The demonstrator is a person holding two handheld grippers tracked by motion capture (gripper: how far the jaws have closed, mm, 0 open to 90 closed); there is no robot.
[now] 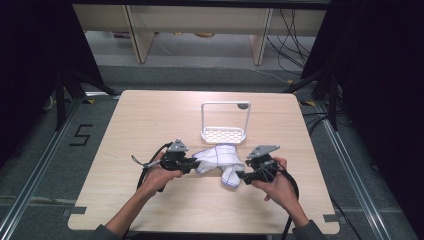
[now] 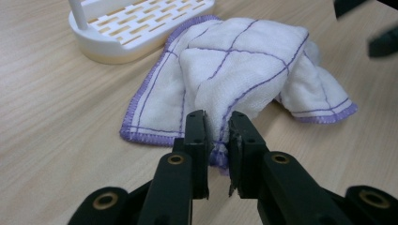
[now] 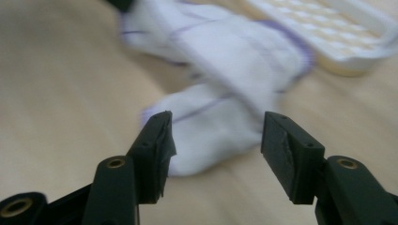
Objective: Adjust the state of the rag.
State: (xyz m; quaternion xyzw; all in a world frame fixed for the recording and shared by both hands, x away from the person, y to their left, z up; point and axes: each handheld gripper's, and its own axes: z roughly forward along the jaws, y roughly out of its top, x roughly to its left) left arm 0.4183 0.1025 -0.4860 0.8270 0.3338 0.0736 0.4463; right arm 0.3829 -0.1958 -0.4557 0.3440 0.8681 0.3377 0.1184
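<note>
The cloth (image 2: 234,65) is white with thin purple grid lines crossing its surface and a purple stitched border along its edges. The rack (image 1: 223,134) is white, its base pierced by a regular pattern of small slots through which a pale yellowish tone shows, and the table (image 1: 150,120) is light beige wood with a fine, faint grain. The left gripper (image 2: 218,129) and the right gripper (image 3: 216,136) are both black, with brass-coloured rings at their pivot points.
</note>
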